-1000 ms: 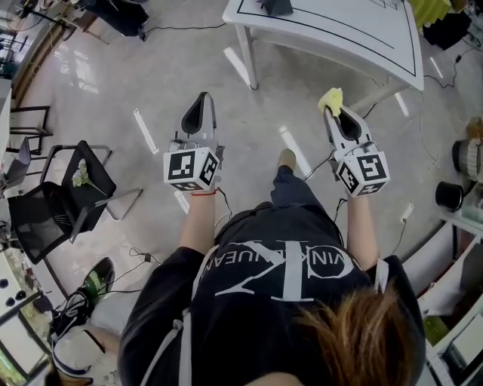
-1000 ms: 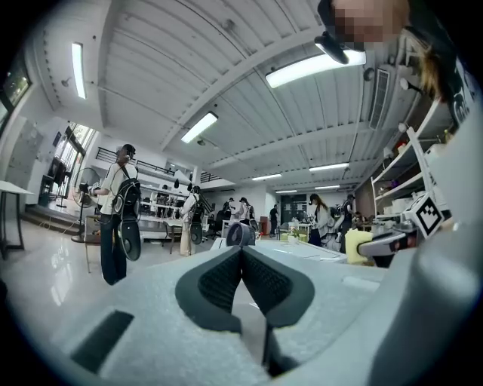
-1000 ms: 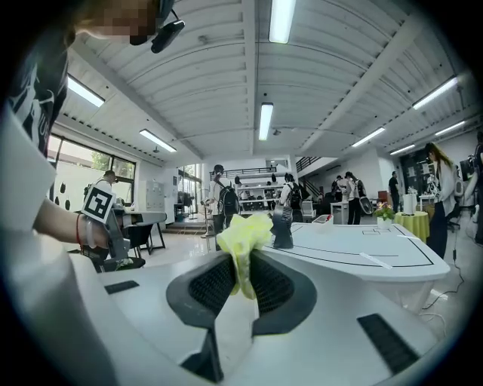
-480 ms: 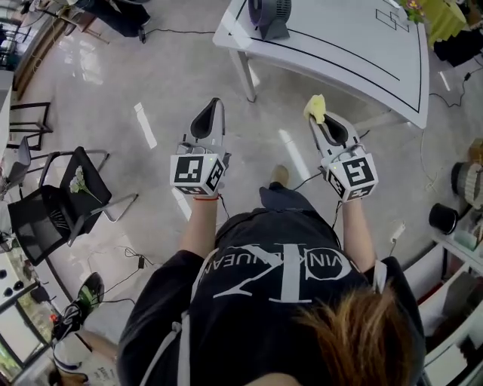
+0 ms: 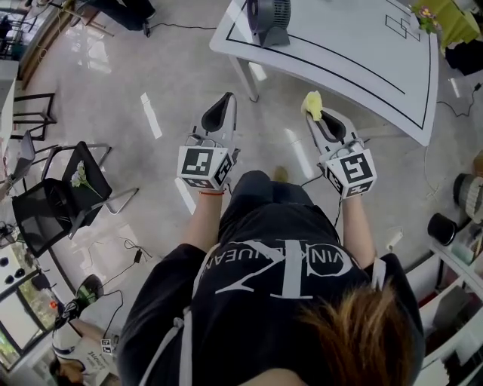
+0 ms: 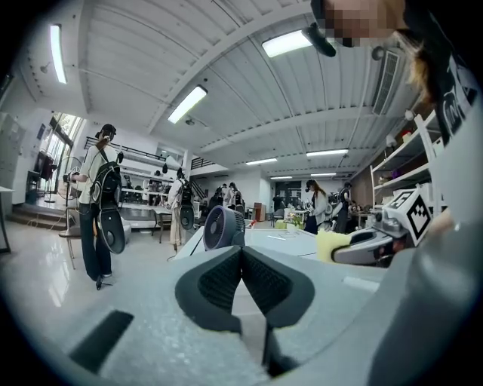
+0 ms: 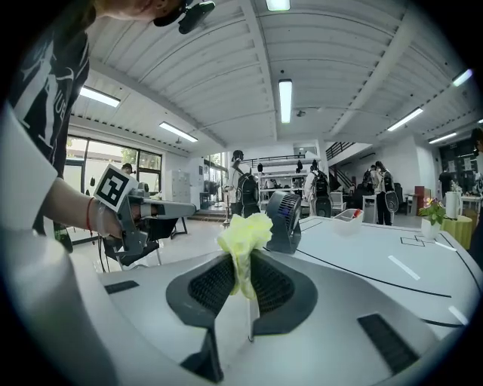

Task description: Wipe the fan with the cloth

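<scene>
Cloth point(image 5: 312, 103) pinched in right gripper point(image 5: 316, 115), short of table point(image 5: 343, 45) edge; left gripper point(image 5: 222, 107) clenched empty; fan point(image 5: 269, 15) beyond.

The table point(image 5: 355, 45) has drawn nearer, and the fan point(image 5: 270, 13) on it has come into view.

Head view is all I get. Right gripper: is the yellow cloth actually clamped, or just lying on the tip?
Observer: Clamped. Its own view shows the right gripper with jaws shut on the crumpled yellow cloth, which sticks up past the tips.
Operator: Left gripper?
Observer: The left gripper is shut, pads together, nothing between them.
Operator: Fan is cropped at my top edge. Upright?
Observer: Yes, the small dark grey fan stands upright on its base on the white table.
</scene>
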`<state>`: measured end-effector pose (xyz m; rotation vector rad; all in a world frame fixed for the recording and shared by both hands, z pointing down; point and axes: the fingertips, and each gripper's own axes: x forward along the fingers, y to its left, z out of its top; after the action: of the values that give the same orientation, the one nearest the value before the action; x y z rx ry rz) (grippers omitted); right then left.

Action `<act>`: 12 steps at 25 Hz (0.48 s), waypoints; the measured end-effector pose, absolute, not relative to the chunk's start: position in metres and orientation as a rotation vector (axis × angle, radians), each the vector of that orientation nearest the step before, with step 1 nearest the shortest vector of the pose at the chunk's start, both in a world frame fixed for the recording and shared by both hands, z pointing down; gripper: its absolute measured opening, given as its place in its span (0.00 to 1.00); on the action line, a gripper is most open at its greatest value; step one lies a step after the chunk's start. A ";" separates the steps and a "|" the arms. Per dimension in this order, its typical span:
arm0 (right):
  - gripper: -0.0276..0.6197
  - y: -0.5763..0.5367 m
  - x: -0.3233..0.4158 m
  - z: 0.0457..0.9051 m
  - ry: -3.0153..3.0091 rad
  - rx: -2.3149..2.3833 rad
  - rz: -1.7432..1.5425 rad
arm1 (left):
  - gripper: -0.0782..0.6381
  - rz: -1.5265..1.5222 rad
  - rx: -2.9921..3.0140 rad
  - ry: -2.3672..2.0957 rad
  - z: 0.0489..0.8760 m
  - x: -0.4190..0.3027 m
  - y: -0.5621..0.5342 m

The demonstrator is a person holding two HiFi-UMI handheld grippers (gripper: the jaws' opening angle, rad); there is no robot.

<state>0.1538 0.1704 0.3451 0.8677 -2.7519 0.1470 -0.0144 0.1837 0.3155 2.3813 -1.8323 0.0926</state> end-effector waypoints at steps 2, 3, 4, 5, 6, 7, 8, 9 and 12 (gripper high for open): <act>0.14 0.165 0.153 0.349 -2.751 0.866 0.158 | 0.11 0.113 2.385 -1.814 0.320 -0.009 0.177; 0.14 0.165 0.154 0.352 -2.747 0.862 0.170 | 0.11 0.127 2.385 -1.801 0.324 -0.006 0.175; 0.14 0.164 0.154 0.355 -2.742 0.856 0.181 | 0.11 0.138 2.383 -1.790 0.327 -0.003 0.174; 0.14 0.162 0.153 0.356 -2.738 0.847 0.188 | 0.11 0.144 2.381 -1.784 0.330 -0.001 0.172; 0.14 0.159 0.152 0.358 -2.735 0.837 0.190 | 0.11 0.147 2.379 -1.780 0.332 0.000 0.168; 0.14 0.155 0.150 0.359 -2.732 0.828 0.188 | 0.11 0.150 2.380 -1.776 0.333 0.002 0.164; 0.14 0.151 0.149 0.359 -2.731 0.821 0.187 | 0.11 0.153 2.382 -1.770 0.334 0.004 0.160; 0.14 0.147 0.149 0.360 -2.731 0.817 0.189 | 0.11 0.158 2.387 -1.760 0.336 0.006 0.156; 0.14 0.134 0.144 0.361 -2.734 0.805 0.197 | 0.11 0.165 2.406 -1.728 0.338 0.011 0.138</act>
<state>0.1442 0.1341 0.3614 0.8050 -2.7337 0.1973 0.0106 0.1384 0.3382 2.4063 -1.7283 0.1651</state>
